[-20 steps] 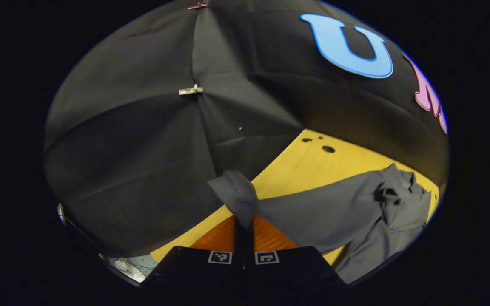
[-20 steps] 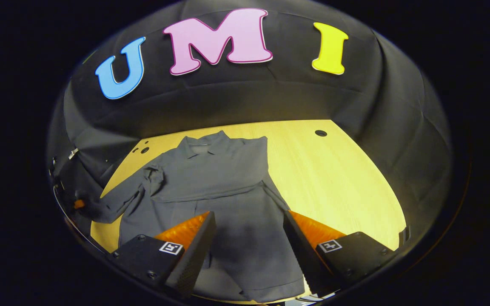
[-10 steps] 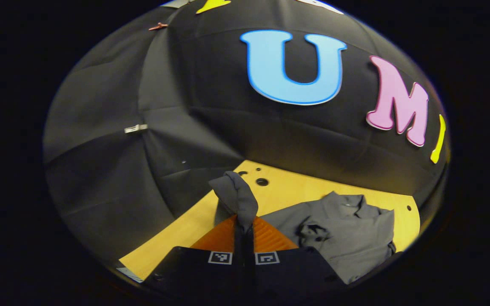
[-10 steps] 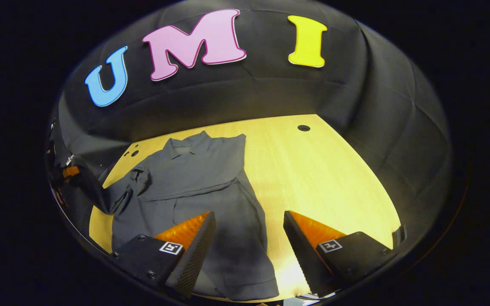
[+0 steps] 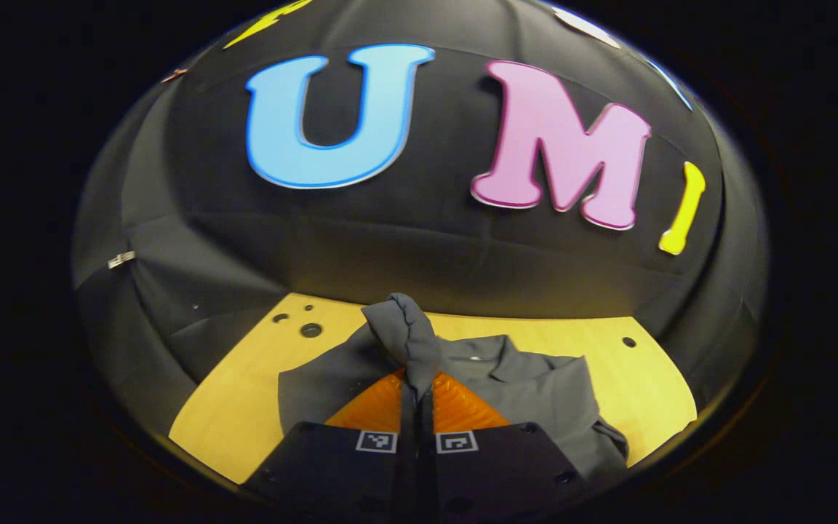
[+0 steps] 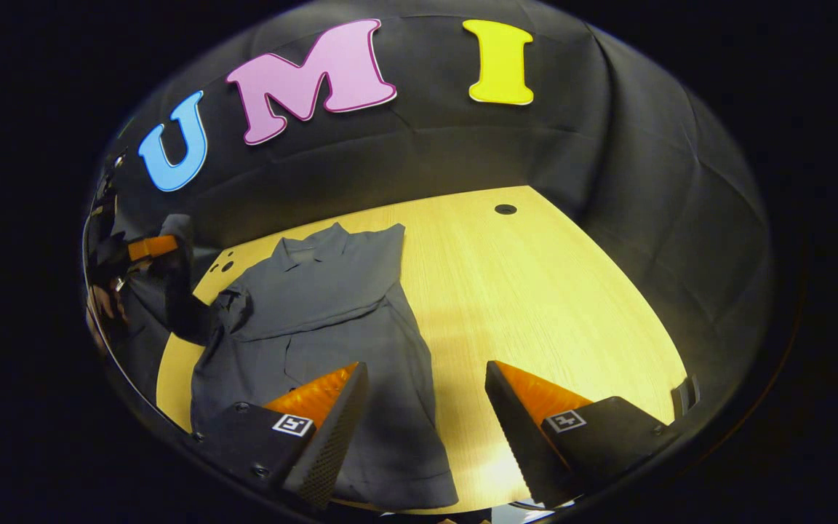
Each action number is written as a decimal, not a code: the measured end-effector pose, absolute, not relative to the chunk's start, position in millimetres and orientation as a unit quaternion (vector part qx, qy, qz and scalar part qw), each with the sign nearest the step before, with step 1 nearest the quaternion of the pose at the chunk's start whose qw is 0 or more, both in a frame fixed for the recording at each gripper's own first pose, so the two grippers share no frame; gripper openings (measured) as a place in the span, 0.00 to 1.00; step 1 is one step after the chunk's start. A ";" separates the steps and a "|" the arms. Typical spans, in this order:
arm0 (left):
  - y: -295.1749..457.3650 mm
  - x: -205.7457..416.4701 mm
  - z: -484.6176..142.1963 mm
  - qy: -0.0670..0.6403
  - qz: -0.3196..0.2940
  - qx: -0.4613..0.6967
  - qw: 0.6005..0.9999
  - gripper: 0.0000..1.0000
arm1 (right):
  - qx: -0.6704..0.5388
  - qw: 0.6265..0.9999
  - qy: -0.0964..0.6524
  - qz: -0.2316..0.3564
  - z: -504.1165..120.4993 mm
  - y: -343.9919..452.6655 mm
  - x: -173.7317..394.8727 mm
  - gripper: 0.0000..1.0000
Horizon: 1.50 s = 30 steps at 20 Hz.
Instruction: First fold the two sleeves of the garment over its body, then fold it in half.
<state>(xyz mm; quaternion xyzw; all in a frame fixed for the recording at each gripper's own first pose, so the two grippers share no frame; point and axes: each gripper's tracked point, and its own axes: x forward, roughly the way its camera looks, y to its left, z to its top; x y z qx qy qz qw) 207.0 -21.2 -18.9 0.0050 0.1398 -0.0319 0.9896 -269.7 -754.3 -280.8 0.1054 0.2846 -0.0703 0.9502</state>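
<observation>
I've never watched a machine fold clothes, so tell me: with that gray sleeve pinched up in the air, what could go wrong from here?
The left gripper pinches only the bunched end of the sleeve; it could slip out before it is laid over the garment. Let go while bunched, the sleeve might land crumpled rather than flat. The right gripper hangs open above the hem, pinning nothing, so the pull could drag the garment across the table.

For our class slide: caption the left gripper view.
Left gripper shut on a grey sleeve, held above the shirt on the wooden table.

The right gripper (image 6: 425, 407) hung with jaws apart over a grey shirt (image 6: 332, 320) lying on the wooden table (image 6: 550, 306); the left gripper (image 6: 150, 247) held its sleeve (image 6: 185, 306) raised.
</observation>
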 end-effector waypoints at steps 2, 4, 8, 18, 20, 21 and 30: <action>-58.1 214.1 -21.1 0.143 -0.062 0.009 0.988 0.05 | 0.110 0.949 0.286 -0.072 -281.0 -755.3 -270.1 0.99; -95.2 216.8 -26.9 0.152 -0.091 0.013 0.984 0.05 | 0.120 0.948 0.285 -0.074 -281.0 -754.5 -270.4 0.99; -161.4 218.4 -50.9 0.180 -0.146 0.014 0.973 0.05 | 0.136 0.946 0.283 -0.080 -283.2 -755.2 -272.6 0.99; -270.6 224.5 -126.7 0.251 -0.196 0.072 0.945 0.06 | 0.165 0.934 0.298 -0.107 -287.9 -758.6 -278.6 0.99; -281.4 222.7 -137.8 0.265 -0.197 0.078 0.941 0.12 | 0.168 0.931 0.305 -0.106 -289.1 -757.2 -281.1 0.99; -286.3 222.9 -141.4 0.268 -0.198 0.077 0.940 0.15 | 0.167 0.931 0.309 -0.103 -289.3 -757.1 -283.1 0.99; -271.5 209.0 -141.8 0.255 -0.196 0.064 0.945 0.92 | 0.165 0.926 0.335 -0.062 -295.1 -746.3 -284.7 0.99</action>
